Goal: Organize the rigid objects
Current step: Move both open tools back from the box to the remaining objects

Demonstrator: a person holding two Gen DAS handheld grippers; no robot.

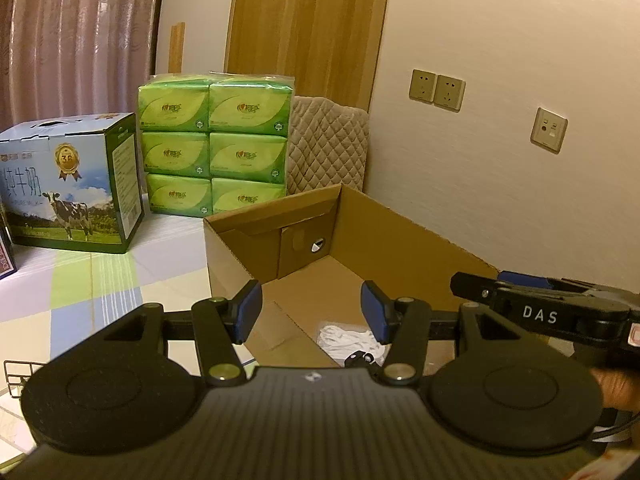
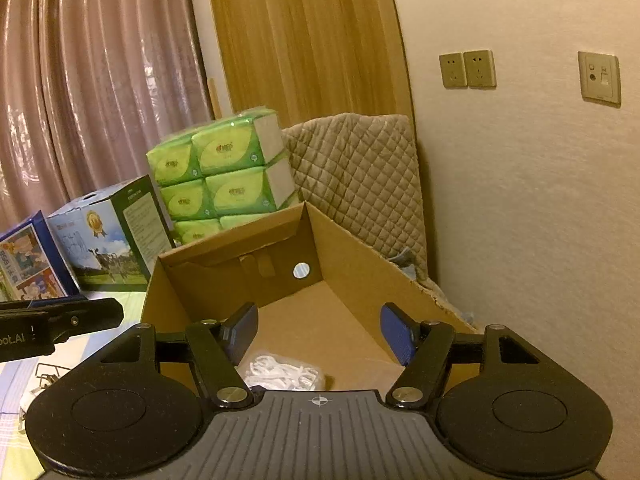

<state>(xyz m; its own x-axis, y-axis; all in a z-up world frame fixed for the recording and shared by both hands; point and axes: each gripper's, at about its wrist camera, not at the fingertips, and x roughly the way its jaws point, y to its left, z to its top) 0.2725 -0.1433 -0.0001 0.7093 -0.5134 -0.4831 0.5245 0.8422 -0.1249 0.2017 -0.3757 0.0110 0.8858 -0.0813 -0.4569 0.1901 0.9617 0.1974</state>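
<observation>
One clear bag of white plastic pieces [image 2: 282,372] lies on the floor of an open cardboard box [image 2: 352,240], at 6 o'clock in the right wrist view. Right gripper [image 2: 318,334] and left gripper [image 1: 312,310] hang over the box, jaws spread, nothing between them. Green tissue packs [image 1: 214,142] stand at 11 o'clock, a milk carton [image 1: 68,184] at 9.

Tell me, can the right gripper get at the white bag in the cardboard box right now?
Probably yes. The right gripper stands open and empty over the cardboard box, whose top is open, and the white bag lies on the box floor just below its fingers with nothing over it. The left gripper stays off to the side.
</observation>
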